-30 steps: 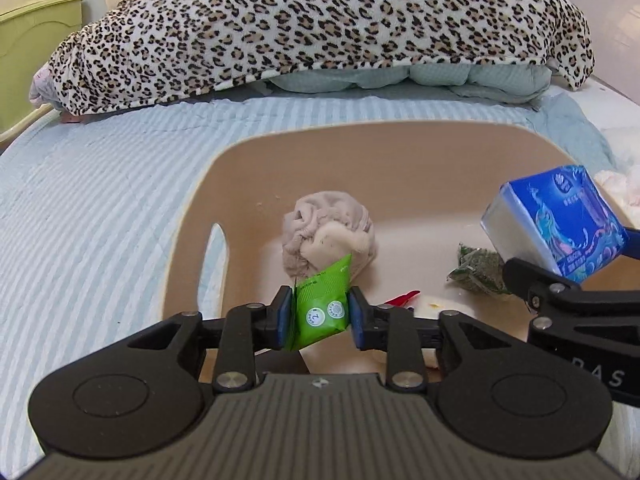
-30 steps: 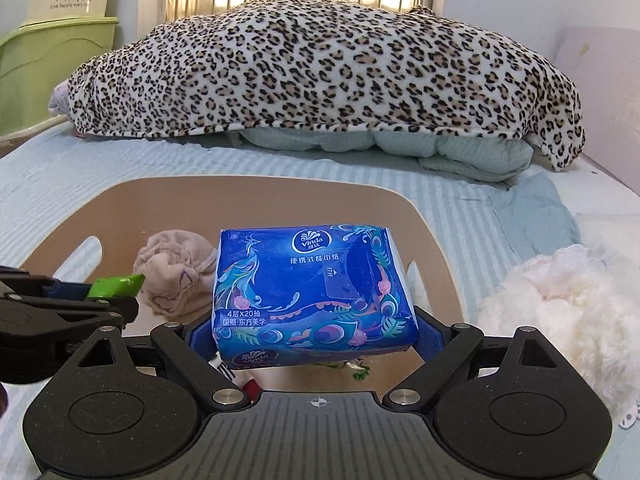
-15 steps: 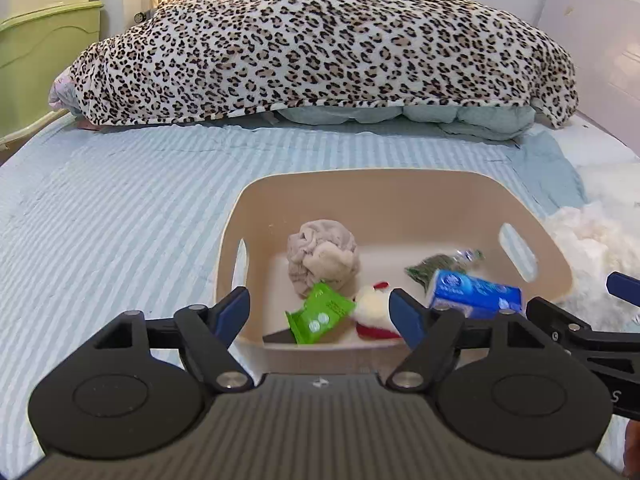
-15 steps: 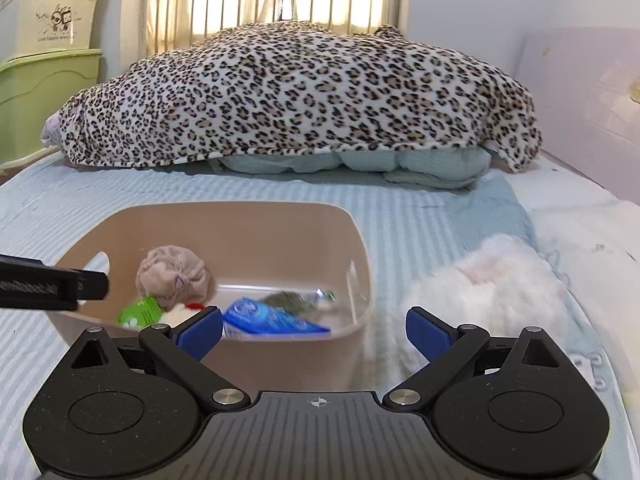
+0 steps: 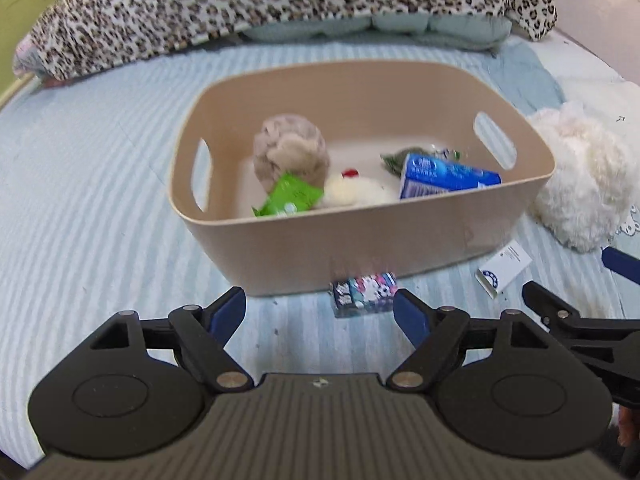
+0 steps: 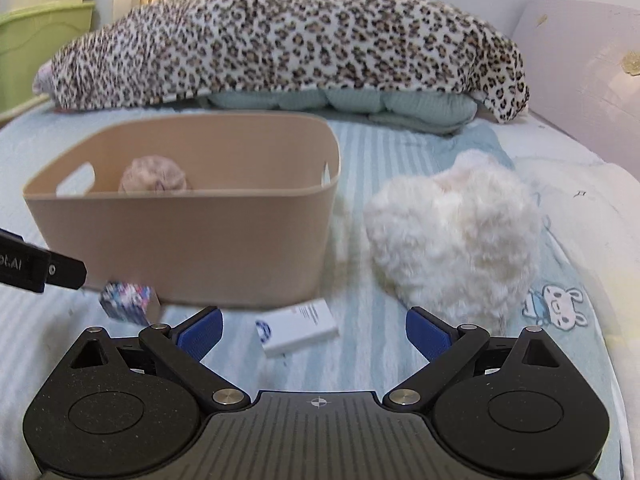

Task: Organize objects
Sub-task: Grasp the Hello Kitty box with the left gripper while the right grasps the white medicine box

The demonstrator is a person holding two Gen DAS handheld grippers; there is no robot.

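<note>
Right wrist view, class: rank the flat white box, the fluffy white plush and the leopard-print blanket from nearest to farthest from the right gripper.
1. Flat white box, on the sheet just ahead between the fingers.
2. Fluffy white plush, ahead right.
3. Leopard-print blanket, heaped far behind.

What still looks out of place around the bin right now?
Three things sit outside the beige bin on the bed: a small colourful box tipped askew against its front wall, a white box lying flat beside it, and a fluffy white plush to its right. Both grippers are open and empty.
</note>
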